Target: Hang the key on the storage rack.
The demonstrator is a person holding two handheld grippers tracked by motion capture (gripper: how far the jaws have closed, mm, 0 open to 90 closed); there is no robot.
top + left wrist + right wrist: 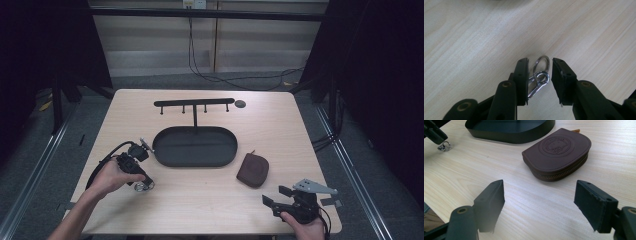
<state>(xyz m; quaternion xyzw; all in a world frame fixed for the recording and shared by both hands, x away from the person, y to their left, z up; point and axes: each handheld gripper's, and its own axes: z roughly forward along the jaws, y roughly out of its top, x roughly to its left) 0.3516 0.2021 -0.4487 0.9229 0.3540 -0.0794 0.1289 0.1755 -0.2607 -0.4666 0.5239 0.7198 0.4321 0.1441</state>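
A silver key ring with a clasp [541,75] lies flat on the wooden table, at the front left in the high view [144,187]. My left gripper [540,62] points down over it, jaws part open with the ring between them; a gap shows beside the right pad. In the high view, a hand holds that gripper [140,181] just left of the black oval tray [195,162]. My right gripper [541,186] rests wide open and empty near the front right edge [276,196], facing a brown zipped leather pouch [557,152].
From the tray rises a black rack with several hooks [194,103], and a small dark disc [240,104] lies by its right end. The pouch [253,170] sits right of the tray. Cables trail on the floor behind the table.
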